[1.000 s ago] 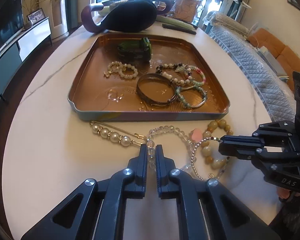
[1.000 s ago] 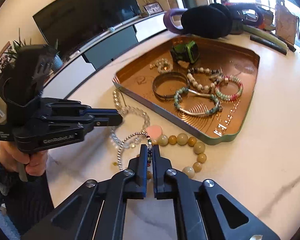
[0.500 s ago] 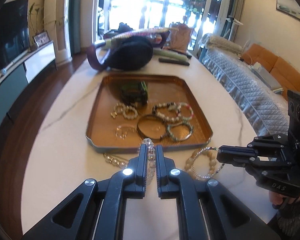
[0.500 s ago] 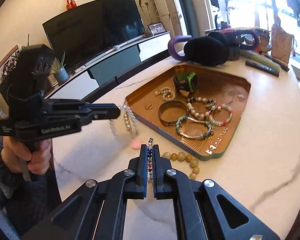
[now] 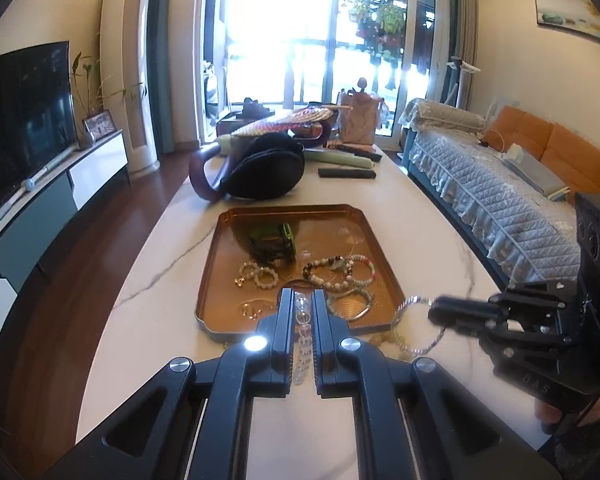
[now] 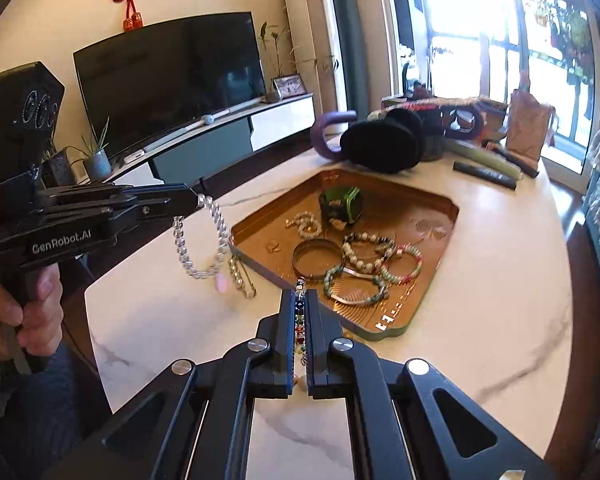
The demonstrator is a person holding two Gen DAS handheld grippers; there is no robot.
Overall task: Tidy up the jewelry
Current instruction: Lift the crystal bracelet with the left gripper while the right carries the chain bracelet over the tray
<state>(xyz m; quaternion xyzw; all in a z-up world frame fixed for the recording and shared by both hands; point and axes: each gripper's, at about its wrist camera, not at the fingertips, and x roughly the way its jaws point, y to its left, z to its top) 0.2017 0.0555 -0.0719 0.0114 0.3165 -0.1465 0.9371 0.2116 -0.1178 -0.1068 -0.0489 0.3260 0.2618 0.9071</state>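
Note:
My left gripper (image 5: 301, 298) is shut on a clear crystal bead bracelet (image 5: 302, 332), held above the table before the copper tray (image 5: 220, 276). In the right wrist view that bracelet (image 6: 208, 236) hangs from the left gripper (image 6: 194, 200) with a pink charm. My right gripper (image 6: 299, 296) is shut on a thin multicoloured bead bracelet (image 6: 300, 312); it also shows dangling in the left wrist view (image 5: 416, 328) from the right gripper (image 5: 434, 314). The tray (image 6: 440, 276) holds several bracelets and a green watch (image 6: 340, 204).
A pearl pin (image 6: 240, 276) and a yellow-bead bracelet (image 5: 384, 338) lie on the white marble table (image 5: 172, 304) by the tray's near edge. A dark bag (image 5: 260, 168), fan and remotes (image 5: 346, 173) lie beyond the tray. A sofa (image 5: 500, 196) stands at the right.
Both grippers have risen from the table, each lifting its bracelet clear of the surface. The tray now looks smaller and farther below.

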